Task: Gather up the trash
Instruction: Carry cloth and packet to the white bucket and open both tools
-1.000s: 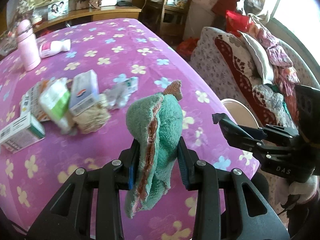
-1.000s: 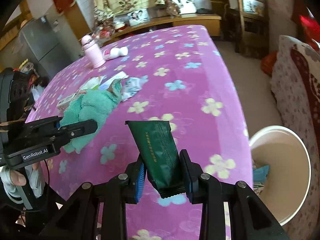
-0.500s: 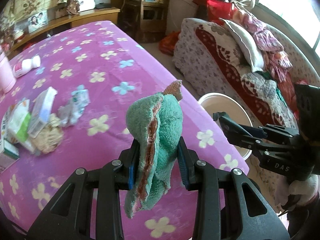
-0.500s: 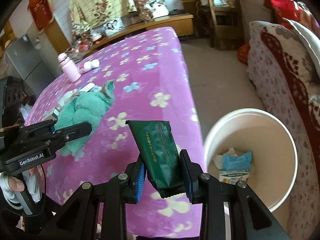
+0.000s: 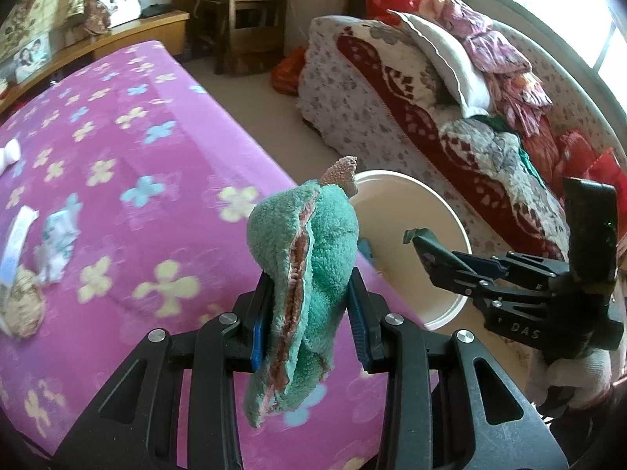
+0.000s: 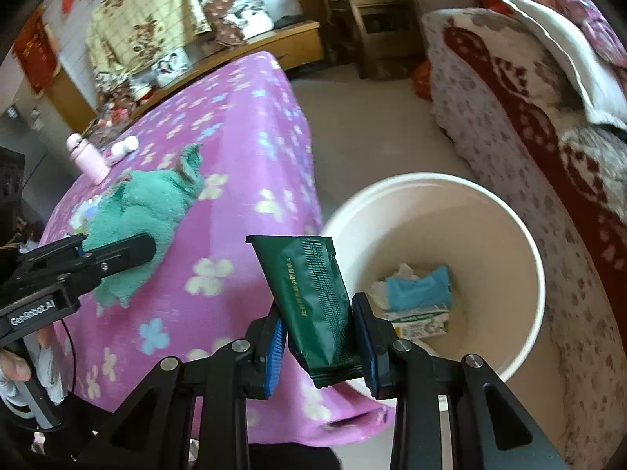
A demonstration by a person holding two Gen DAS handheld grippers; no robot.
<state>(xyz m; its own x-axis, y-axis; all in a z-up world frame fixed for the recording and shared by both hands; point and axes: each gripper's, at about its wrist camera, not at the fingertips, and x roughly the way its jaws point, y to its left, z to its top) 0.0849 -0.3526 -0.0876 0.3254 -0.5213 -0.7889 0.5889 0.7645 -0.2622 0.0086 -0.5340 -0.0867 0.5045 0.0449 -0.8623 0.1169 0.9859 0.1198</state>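
My left gripper (image 5: 309, 325) is shut on a folded green fluffy cloth (image 5: 305, 258), held over the corner of the purple flowered table (image 5: 129, 180). My right gripper (image 6: 319, 337) is shut on a dark green foil packet (image 6: 313, 297), hovering at the near rim of a white waste bin (image 6: 525, 243) on the floor beside the table. The bin holds a blue wrapper (image 6: 419, 286) and a crumpled carton. In the left wrist view the right gripper (image 5: 421, 241) reaches over the bin (image 5: 443, 211). In the right wrist view the left gripper (image 6: 117, 250) shows at the left with the cloth (image 6: 149, 211).
Loose wrappers and boxes (image 5: 51, 235) lie on the table's left part. A pink bottle (image 6: 88, 156) and a white bottle (image 6: 123, 149) stand farther back. A sofa (image 5: 431, 117) piled with cushions flanks the bin on the right. A wooden cabinet (image 5: 250, 11) stands at the back.
Both grippers have swung to the right, off the table's middle toward its corner; the bin has come fully into both views. Both grips are unchanged.
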